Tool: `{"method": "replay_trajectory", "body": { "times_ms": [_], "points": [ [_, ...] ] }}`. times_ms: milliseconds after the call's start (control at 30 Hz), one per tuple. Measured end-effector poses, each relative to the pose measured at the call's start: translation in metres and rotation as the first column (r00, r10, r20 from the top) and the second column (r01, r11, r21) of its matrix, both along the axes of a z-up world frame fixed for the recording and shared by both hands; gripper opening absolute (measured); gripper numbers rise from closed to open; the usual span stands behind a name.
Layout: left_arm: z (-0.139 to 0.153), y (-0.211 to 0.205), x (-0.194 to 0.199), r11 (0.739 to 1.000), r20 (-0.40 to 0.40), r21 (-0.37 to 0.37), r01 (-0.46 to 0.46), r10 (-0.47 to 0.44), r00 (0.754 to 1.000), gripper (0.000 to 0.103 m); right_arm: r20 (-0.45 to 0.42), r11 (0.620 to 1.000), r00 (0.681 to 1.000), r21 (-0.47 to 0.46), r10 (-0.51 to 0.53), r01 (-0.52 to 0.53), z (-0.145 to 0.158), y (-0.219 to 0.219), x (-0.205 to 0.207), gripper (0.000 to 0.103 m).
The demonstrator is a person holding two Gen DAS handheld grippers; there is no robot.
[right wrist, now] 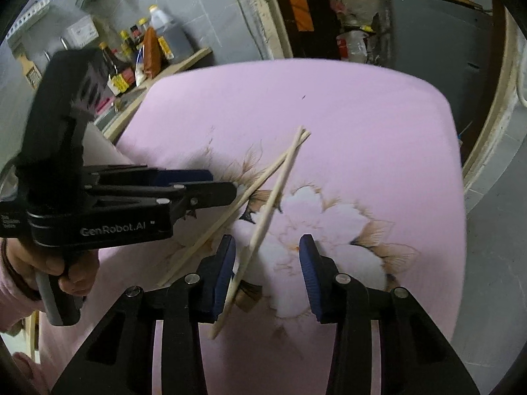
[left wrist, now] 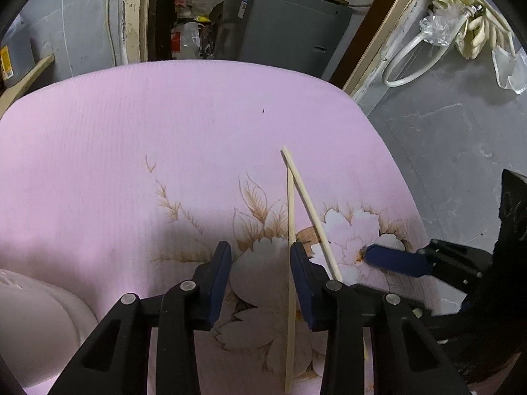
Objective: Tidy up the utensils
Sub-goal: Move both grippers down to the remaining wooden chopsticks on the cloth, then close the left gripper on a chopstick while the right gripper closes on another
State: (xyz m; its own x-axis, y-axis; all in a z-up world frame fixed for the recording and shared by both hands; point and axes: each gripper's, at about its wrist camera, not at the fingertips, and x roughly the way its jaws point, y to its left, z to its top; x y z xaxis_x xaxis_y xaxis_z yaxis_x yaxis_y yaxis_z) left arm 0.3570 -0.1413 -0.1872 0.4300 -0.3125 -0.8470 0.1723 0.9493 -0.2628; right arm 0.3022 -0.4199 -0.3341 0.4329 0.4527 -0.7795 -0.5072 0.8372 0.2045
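Left wrist view: two wooden chopsticks lie on a pink flowered cloth (left wrist: 131,164) that covers the worktop, meeting at their far tips and spreading apart toward the camera like a narrow V. The left chopstick (left wrist: 290,263) runs almost straight away from the camera, its long axis in line with the left hand-held gripper (left wrist: 260,279). That stick lies between the two blue pads, close against the right-hand pad; whether it touches it is not clear. The jaws stand partly closed with a clear gap on the other side, so nothing is gripped. The right chopstick (left wrist: 311,214) slants toward the cloth's right edge and passes outside the left gripper. The right hand-held gripper (left wrist: 392,258) reaches in from the right edge, its blue tip near that stick's near half.

Right wrist view: the right chopstick (right wrist: 263,227) slants from upper right down between the right hand-held gripper's (right wrist: 268,273) pads, lying against the left-hand pad with open space to the other. Jaws partly closed, not clamped on it. The left chopstick (right wrist: 230,210) runs under the left hand-held gripper (right wrist: 217,184), which a person's hand (right wrist: 70,275) carries.

Judgement: each gripper is already astride its own stick, roughly along its length, so the next move likely calls only for closing on it
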Motion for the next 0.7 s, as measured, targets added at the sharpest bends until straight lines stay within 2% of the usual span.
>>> {"method": "replay_trajectory", "body": {
  "times_ms": [67, 133, 267, 300, 333, 400, 567, 700],
  "points": [
    [0.0, 0.0, 0.0, 1.0, -0.004, -0.01, -0.001, 0.001, 1.0, 0.035, 0.009, 0.999, 1.0, -0.035, -0.005, 0.006, -0.001, 0.005, 0.0, 0.032],
    [-0.001, 0.0, 0.002, 1.0, -0.007, -0.016, -0.001, 0.001, 1.0, 0.035, 0.013, 0.997, 1.0, -0.072, -0.026, 0.027, 0.0, 0.007, 0.0, 0.019],
    [0.0, -0.002, 0.006, 1.0, -0.012, -0.022, 0.019, -0.019, 1.0, 0.035, -0.004, 0.996, 0.998, -0.057, -0.064, 0.063, 0.004, -0.004, 0.0, 0.012],
    [0.0, -0.006, 0.007, 0.999, -0.015, -0.024, 0.032, -0.032, 0.999, 0.033, 0.003, 0.994, 0.997, -0.075, -0.079, 0.079, 0.007, -0.007, -0.003, 0.005],
    [0.0, -0.008, 0.009, 0.999, -0.017, -0.023, 0.041, -0.042, 0.999, 0.033, 0.005, 0.99, 0.995, -0.103, -0.096, 0.096, 0.008, -0.011, -0.004, 0.003],
    [0.0, -0.014, 0.011, 0.998, -0.017, -0.005, 0.062, -0.062, 0.998, 0.033, -0.018, 0.987, 0.992, -0.11, -0.121, 0.119, 0.006, -0.022, -0.004, 0.003],
    [0.002, -0.033, 0.026, 0.99, -0.018, 0.101, 0.101, -0.1, 0.995, 0.029, -0.053, 0.986, 0.986, -0.066, -0.157, 0.153, 0.006, -0.044, 0.004, 0.004],
    [0.003, -0.038, 0.038, 0.981, -0.028, 0.148, 0.127, -0.125, 0.992, 0.022, -0.064, 0.988, 0.986, 0.004, -0.153, 0.154, 0.01, -0.044, 0.017, 0.004]
  ]
}}
